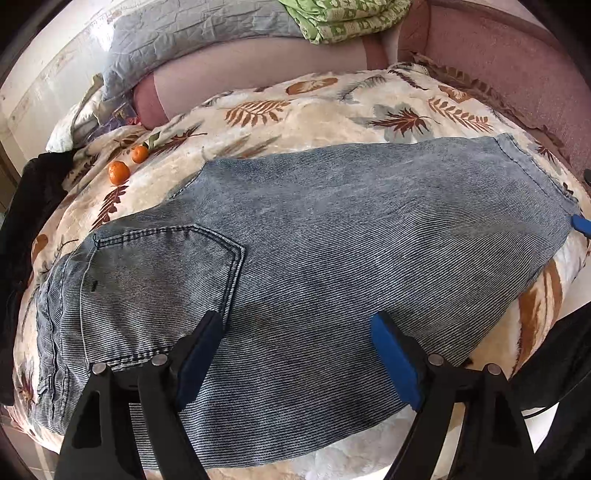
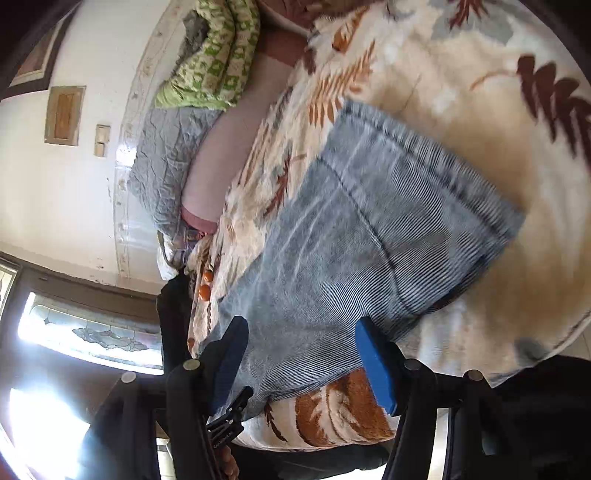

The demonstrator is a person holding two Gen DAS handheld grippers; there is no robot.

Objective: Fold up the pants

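Blue striped denim pants (image 1: 314, 258) lie flat on a leaf-print blanket (image 1: 332, 110), folded lengthwise, with the waistband and back pocket (image 1: 159, 266) at the left and the leg hem (image 1: 532, 170) at the right. My left gripper (image 1: 295, 354) is open and empty, just above the near edge of the pants. My right gripper (image 2: 299, 362) is open and empty over the hem end of the pants (image 2: 369, 221); its blue fingertip (image 1: 581, 224) shows at the right edge of the left wrist view. The left gripper's black body (image 2: 229, 417) shows low in the right wrist view.
Two small oranges (image 1: 119, 172) lie on the blanket beyond the waistband. A grey pillow (image 1: 192, 33) and a green patterned quilt (image 1: 343, 18) sit at the back. A dark garment (image 1: 26, 206) hangs at the left edge. A pink headboard (image 1: 498, 55) curves at the right.
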